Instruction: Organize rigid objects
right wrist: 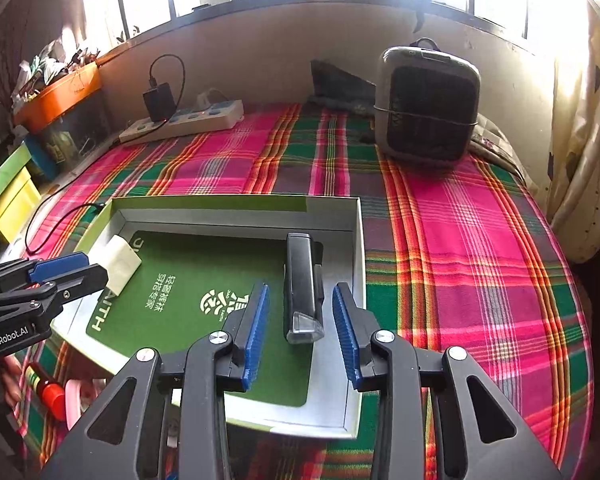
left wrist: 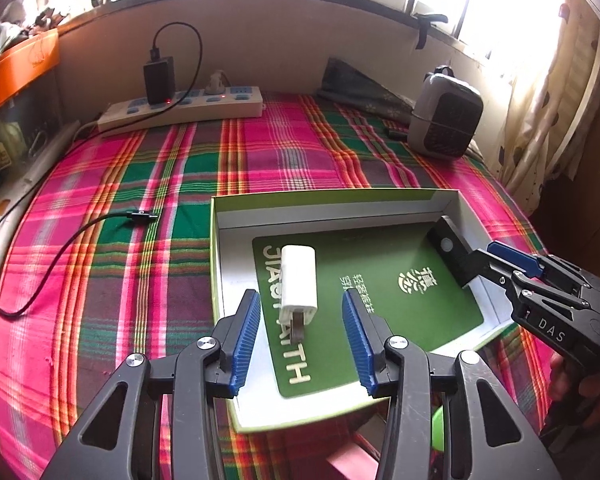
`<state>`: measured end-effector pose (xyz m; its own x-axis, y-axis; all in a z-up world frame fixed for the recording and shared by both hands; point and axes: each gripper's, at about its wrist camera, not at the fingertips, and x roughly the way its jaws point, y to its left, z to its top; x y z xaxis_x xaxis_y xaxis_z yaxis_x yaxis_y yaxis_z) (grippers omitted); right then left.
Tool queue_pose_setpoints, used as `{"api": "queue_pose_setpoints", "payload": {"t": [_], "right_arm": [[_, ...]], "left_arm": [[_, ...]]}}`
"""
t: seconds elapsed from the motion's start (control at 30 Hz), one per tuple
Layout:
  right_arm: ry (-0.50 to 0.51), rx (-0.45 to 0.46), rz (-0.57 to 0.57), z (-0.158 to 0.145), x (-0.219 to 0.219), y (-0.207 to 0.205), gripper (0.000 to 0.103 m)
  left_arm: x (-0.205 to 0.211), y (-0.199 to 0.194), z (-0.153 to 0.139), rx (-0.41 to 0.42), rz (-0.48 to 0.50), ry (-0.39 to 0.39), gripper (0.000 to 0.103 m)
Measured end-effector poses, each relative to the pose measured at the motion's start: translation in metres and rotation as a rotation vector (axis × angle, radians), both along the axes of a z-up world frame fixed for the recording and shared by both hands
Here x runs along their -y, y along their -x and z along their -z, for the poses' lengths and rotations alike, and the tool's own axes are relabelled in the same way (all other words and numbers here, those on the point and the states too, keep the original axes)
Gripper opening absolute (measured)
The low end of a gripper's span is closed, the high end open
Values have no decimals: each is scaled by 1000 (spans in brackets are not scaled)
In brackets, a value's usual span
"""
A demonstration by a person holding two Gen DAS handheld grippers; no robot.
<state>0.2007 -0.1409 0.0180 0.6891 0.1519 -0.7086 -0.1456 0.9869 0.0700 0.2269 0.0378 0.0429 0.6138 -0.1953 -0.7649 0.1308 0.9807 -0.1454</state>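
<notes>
A shallow white box [left wrist: 220, 264] [right wrist: 356, 248] with a green printed bottom lies on the plaid cloth. A white plug charger [left wrist: 298, 280] [right wrist: 118, 266] lies in its left part. A black rectangular device with a clear end [right wrist: 303, 288] [left wrist: 452, 250] lies in its right part. My left gripper [left wrist: 302, 330] is open, its blue pads either side of the charger's pronged end, not touching. My right gripper [right wrist: 302, 330] is open around the black device's clear end. Each gripper shows in the other's view.
A power strip [left wrist: 180, 110] with a black adapter and cable sits at the back left. A loose black cable [left wrist: 60, 256] lies left of the box. A grey fan heater [left wrist: 444, 120] [right wrist: 428, 108] stands at the back right. Boxes and an orange bin stand along the left edge.
</notes>
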Motion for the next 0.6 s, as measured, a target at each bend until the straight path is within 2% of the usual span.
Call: {"api": "queue_pose_setpoints", "payload": {"t": [0.6], "right_arm": [[-48,56,1,-16,8,59,35]], "left_arm": [[-36,64,-21,88,-61,40,42]]}}
